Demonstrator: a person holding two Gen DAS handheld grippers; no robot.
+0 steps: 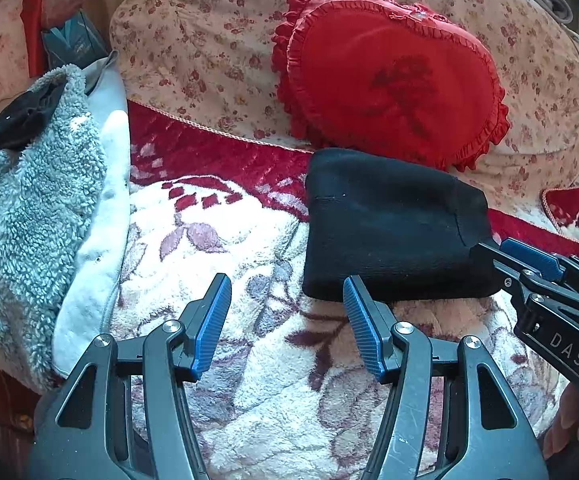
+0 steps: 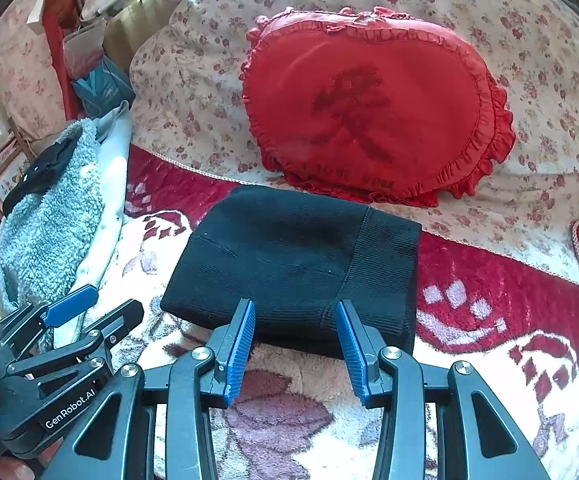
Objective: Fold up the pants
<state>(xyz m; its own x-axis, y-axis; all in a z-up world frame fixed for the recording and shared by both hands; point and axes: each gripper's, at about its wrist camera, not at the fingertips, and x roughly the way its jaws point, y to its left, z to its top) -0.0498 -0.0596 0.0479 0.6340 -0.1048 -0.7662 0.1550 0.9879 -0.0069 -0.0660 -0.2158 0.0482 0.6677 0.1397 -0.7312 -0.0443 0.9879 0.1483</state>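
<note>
The black knit pants (image 1: pixel 389 228) lie folded into a compact rectangle on the fleecy floral blanket (image 1: pixel 249 360), below the red heart pillow. They also show in the right wrist view (image 2: pixel 297 264). My left gripper (image 1: pixel 287 308) is open and empty, just to the near left of the pants. My right gripper (image 2: pixel 295 332) is open and empty at the pants' near edge, its fingertips (image 2: pixel 245 320) just over the fabric. The right gripper shows in the left view (image 1: pixel 529 264), the left gripper in the right view (image 2: pixel 85 312).
A red heart pillow (image 2: pixel 369 108) leans on a floral quilt (image 1: pixel 209 40) behind the pants. A grey fleece garment with a black item on it (image 1: pixel 33 200) lies at the left. The blanket (image 2: pixel 489 380) stretches to the right.
</note>
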